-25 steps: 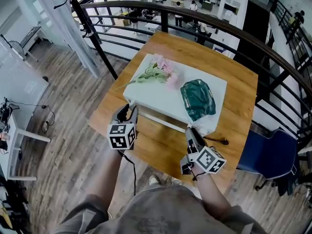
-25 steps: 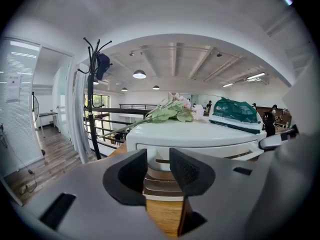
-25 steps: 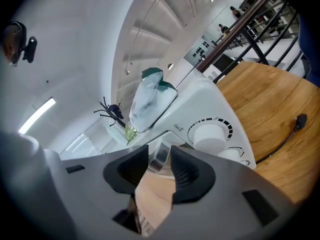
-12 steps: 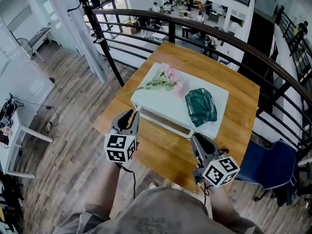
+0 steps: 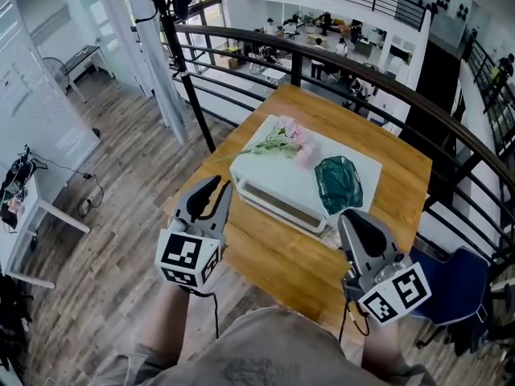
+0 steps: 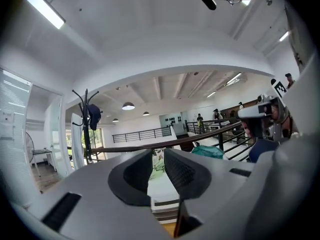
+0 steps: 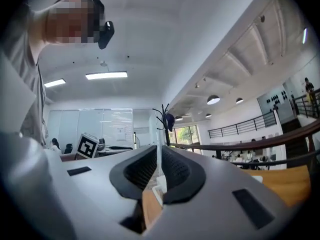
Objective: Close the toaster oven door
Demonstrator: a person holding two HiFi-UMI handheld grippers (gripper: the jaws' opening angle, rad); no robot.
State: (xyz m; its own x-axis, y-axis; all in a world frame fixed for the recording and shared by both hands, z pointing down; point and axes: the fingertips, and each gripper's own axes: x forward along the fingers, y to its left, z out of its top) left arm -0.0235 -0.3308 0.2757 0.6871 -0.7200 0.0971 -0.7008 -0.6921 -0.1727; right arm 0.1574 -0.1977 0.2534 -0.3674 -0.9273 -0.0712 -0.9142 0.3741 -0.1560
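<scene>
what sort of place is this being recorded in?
Probably a mezzanine in an open-plan office or lab, not a kitchen. A curved railing runs behind the wooden table, people and desks show on the level below, and the toaster oven sits on that lone table.

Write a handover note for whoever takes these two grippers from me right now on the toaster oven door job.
Left gripper: held back from the oven, jaws slightly apart, empty.
Right gripper: also held back, jaws closing and nearly together, nothing between them.
Toaster oven: on the wooden table, with pink flowers and a green bag on top.
Done: the door looks shut, flush with the front.
Left: probably nothing; just confirm the door is fully seated.
</scene>
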